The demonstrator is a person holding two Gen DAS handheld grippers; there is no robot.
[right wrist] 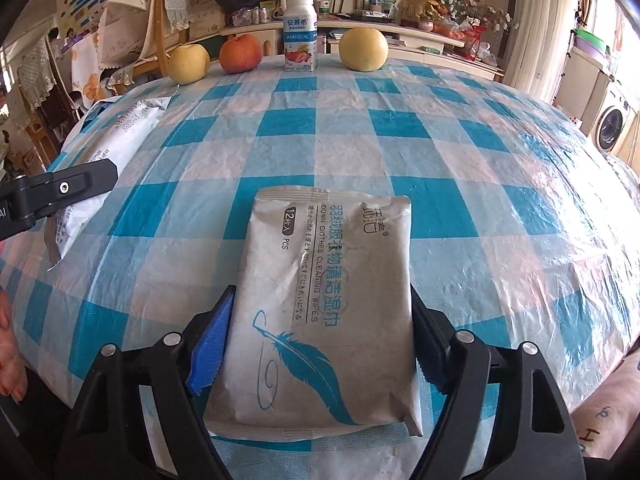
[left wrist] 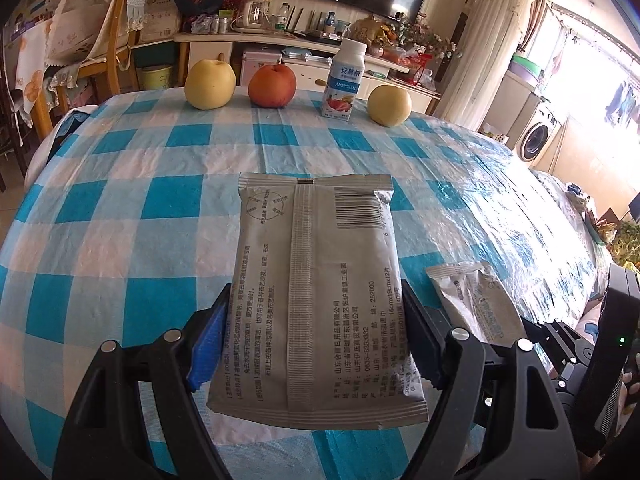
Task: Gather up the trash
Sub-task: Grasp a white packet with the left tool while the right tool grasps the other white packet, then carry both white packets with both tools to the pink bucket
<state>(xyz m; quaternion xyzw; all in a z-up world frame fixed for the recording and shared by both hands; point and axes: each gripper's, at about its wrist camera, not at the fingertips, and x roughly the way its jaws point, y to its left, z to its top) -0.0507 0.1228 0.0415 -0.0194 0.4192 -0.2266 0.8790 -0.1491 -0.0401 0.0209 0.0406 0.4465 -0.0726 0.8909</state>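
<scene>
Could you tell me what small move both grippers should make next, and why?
Probably lift both straight up a little. The left gripper is shut on its pack and the right gripper on its wipes, but no bin is in view, so clear the table first.

Left tongs (right wrist: 56, 196) cut off at frame edge; wipes pack (right wrist: 108, 152) partly hidden behind.

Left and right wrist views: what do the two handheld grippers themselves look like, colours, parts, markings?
Both match. The left gripper and right gripper have matte black angular plastic arms with round silver pivot bolts. Each left finger carries a bright blue ridged pad; the opposite pad looks dark. From the right view, the left gripper's black side shows a silver screw. No cables visible.
</scene>
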